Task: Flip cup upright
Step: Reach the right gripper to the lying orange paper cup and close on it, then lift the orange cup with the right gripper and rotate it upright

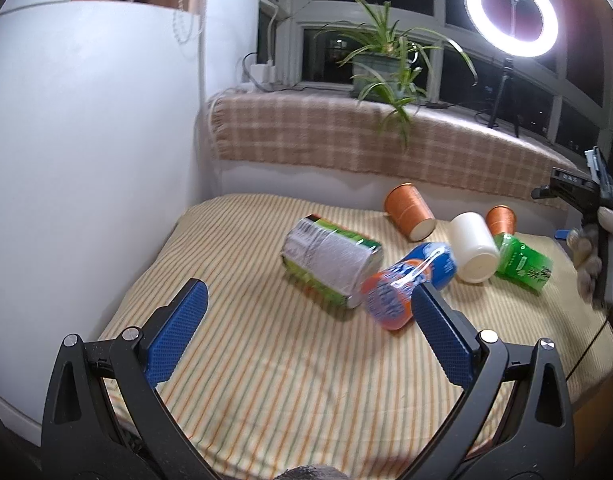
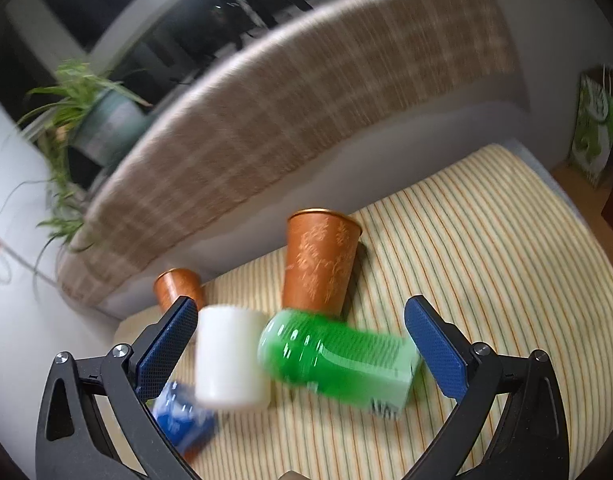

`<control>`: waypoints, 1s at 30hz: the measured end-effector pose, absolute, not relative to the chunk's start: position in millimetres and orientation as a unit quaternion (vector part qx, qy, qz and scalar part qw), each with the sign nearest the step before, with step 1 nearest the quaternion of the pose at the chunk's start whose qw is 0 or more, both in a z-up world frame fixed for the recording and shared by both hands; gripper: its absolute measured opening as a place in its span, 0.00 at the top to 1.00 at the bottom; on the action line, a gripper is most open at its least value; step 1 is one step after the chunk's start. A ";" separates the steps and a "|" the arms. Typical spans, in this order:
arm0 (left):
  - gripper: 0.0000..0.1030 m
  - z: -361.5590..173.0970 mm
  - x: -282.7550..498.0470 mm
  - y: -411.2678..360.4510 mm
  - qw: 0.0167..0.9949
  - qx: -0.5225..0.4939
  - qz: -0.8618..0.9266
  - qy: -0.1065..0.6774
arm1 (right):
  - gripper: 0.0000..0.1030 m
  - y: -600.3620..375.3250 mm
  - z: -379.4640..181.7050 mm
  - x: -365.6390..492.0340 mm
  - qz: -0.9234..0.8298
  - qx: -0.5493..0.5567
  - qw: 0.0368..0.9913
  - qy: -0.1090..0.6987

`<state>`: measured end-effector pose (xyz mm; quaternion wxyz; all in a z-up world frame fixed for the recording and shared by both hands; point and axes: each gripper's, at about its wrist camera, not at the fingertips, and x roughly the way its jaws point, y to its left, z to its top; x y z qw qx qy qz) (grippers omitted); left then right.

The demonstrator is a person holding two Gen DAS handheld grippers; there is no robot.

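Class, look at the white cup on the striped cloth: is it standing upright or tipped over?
Tipped over. The white cup lies on its side on the striped cloth, its round end facing the left wrist camera, beside the green bottle.

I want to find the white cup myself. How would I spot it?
Look at the striped cloth below the windowsill plant. In the jumble there, the white cup lies on its side between a blue-orange bottle and a green bottle. It alone is plain white.
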<state>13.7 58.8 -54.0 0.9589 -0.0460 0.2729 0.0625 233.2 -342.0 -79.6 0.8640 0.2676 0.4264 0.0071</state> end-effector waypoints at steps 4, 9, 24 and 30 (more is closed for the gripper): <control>0.00 -58.3 9.9 69.5 0.956 -0.048 0.078 0.280 | 0.05 -347.6 -94.7 266.5 -0.013 0.271 0.846 0.459; 0.00 -62.8 8.0 80.0 0.952 -0.055 0.091 0.286 | 0.06 -345.5 -111.7 293.9 -0.019 0.281 0.825 0.490; 0.00 -66.3 7.1 87.4 0.950 -0.054 0.102 0.291 | 0.33 -317.3 -143.3 334.5 -0.028 0.232 0.796 0.558; 0.00 -64.4 4.7 89.6 0.950 -0.053 0.103 0.290 | 0.39 -313.3 -148.3 335.2 -0.026 0.232 0.798 0.555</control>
